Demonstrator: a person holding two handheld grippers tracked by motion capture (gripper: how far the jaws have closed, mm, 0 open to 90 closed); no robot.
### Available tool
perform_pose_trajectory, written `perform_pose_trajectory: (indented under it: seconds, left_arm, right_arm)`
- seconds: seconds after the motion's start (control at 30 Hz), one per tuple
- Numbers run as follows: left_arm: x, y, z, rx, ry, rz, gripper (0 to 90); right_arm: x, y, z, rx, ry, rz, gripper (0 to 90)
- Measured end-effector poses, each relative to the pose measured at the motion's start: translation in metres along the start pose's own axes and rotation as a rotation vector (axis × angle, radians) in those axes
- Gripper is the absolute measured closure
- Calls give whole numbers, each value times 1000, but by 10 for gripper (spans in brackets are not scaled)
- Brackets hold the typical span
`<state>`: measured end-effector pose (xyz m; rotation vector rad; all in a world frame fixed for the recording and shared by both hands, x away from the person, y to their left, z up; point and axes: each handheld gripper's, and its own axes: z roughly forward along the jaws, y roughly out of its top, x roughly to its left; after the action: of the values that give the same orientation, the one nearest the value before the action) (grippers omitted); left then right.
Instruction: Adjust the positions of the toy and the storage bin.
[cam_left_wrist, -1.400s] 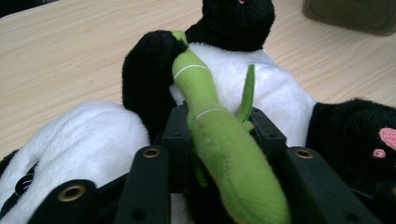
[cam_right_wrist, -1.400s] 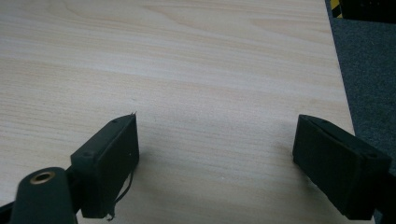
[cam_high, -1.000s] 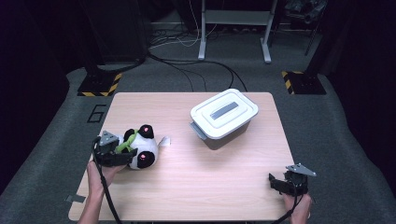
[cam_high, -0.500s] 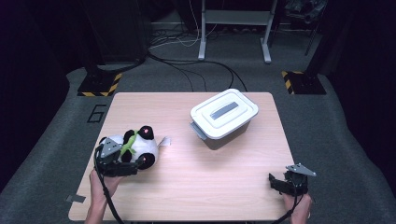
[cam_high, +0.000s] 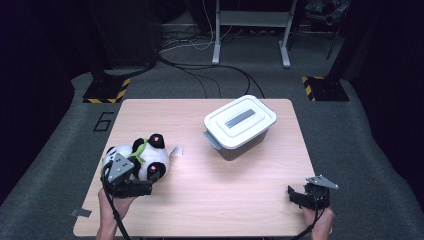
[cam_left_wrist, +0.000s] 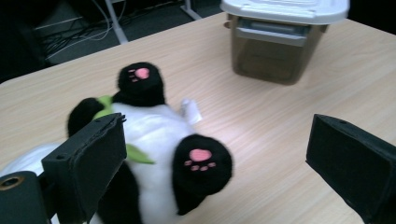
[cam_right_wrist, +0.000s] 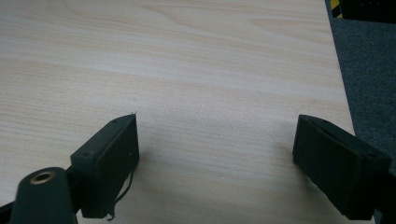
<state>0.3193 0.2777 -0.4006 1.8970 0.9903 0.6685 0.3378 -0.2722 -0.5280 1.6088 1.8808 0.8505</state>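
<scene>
A black-and-white panda plush (cam_high: 142, 156) with a green scarf lies on its back on the left part of the wooden table (cam_high: 200, 200). My left gripper (cam_high: 140, 182) sits at the panda's near side, open. In the left gripper view the panda (cam_left_wrist: 154, 140) lies between the wide-apart jaws (cam_left_wrist: 219, 163), against the left one, pink paw pads up. A white-lidded plastic box (cam_high: 240, 125) stands shut at the back right. My right gripper (cam_high: 299, 196) rests open near the front right corner, over bare wood (cam_right_wrist: 215, 158).
A small white tag (cam_high: 176, 150) sticks out of the panda toward the box. The box (cam_left_wrist: 280, 42) stands beyond the panda in the left gripper view. Dark floor with cables and yellow-black striped stand feet (cam_high: 107, 92) surrounds the table. The table's right edge (cam_right_wrist: 338, 70) is close to my right gripper.
My left gripper has swung from the panda's left side round to its near side, and the panda has shifted a little to the left. The right gripper has stayed put.
</scene>
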Motion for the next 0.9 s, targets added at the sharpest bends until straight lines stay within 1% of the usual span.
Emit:
perform_pose_trajectory:
  seconds: [0.07,0.13,0.2,0.23,0.27,0.33,0.37,0.4,0.43,0.53,0.57,0.67,0.73,0.83,0.87,0.9]
  left_arm:
    - [-7,0,4,11,-19,12,45]
    - [-15,-2,11,24,-46,26,47]
    - [-22,-5,19,35,-85,45,45]
    - [-26,-8,24,34,-115,51,43]
    - [-31,-11,30,41,-148,67,42]
    - [-39,-16,40,64,-174,87,39]
    - [-43,-21,47,80,-194,87,36]
    - [-46,-26,55,104,-211,97,36]
    - [-50,-33,65,131,-219,108,35]
    - [-54,-48,85,189,-231,123,30]
    - [-54,-54,92,203,-233,114,31]
    - [-52,-61,103,229,-233,103,29]
    - [-49,-66,111,238,-236,83,29]
    - [-47,-71,116,242,-240,75,29]
    - [-47,-72,118,251,-245,80,29]
    - [-47,-74,120,251,-240,83,29]
  right_arm:
    - [0,0,0,0,0,0,141]
    - [0,0,0,0,0,-2,141]
    - [0,0,0,0,1,-3,141]
    - [0,0,0,0,1,-1,141]
    - [0,0,0,2,2,0,141]
    - [0,0,0,1,7,-9,140]
    - [0,0,0,0,9,-13,140]
    - [0,0,0,0,10,-14,140]
    - [0,0,0,1,11,-15,140]
    - [0,0,0,3,13,-16,137]
    - [0,0,0,3,14,-18,135]
    - [1,0,0,4,18,-23,131]
    - [2,1,1,6,22,-26,123]
    - [3,1,1,13,29,-36,101]
    - [3,2,2,18,34,-39,85]
    - [3,2,2,25,39,-46,75]
